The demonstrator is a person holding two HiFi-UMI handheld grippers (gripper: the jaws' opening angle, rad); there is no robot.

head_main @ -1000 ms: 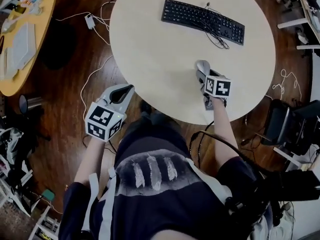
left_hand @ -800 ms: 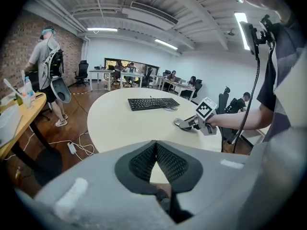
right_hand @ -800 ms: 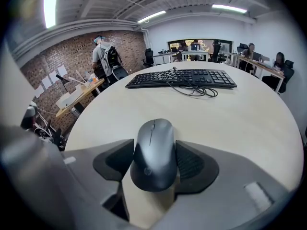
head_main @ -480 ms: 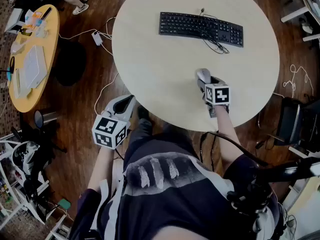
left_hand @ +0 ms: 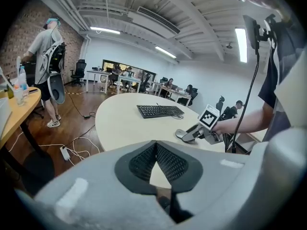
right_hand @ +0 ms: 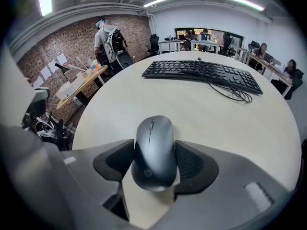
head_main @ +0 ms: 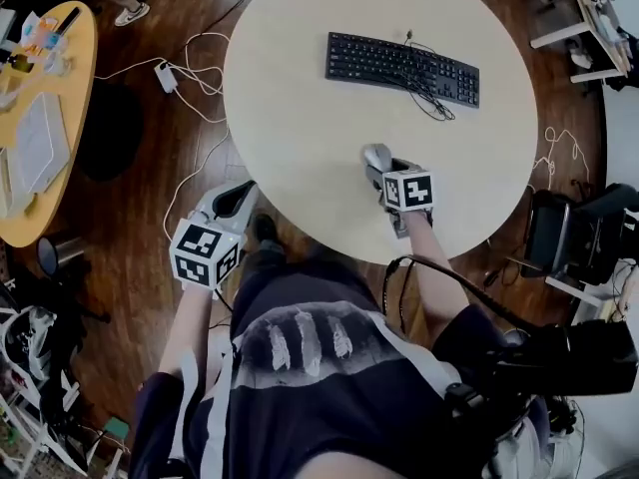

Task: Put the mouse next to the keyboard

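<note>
Left fingers: closed on each other with nothing between them. They are held off the surface, at the lower left of the head view beside its near rim. From there they cannot steady anything. I note no hazard from that side.

Right fingers: clamped on the mouse, one pad against each flank, at centre-bottom of the right gripper view. In the head view the mouse sits at centre frame, over the near part of the surface. It is well apart from the keyboard in the upper middle. I cannot tell whether its underside touches the surface.

Finding one: the pads bear on the rear half of a smooth, rounded shell, and the nose overhangs forward. In my judgement a quick carry or a bump could let it pivot or slide out of the grip.

Finding two: a cable lies in loose loops on the surface, just in front of the keyboard toward its right end in the frame. Setting the mouse down there would likely leave it tilted on the wire. It could also drag the wire and shift the keyboard.

Finding three: coming in too close risks nudging the keyboard with an outer finger. Letting go before the mouse rests flat risks a knock and a skid.
</note>
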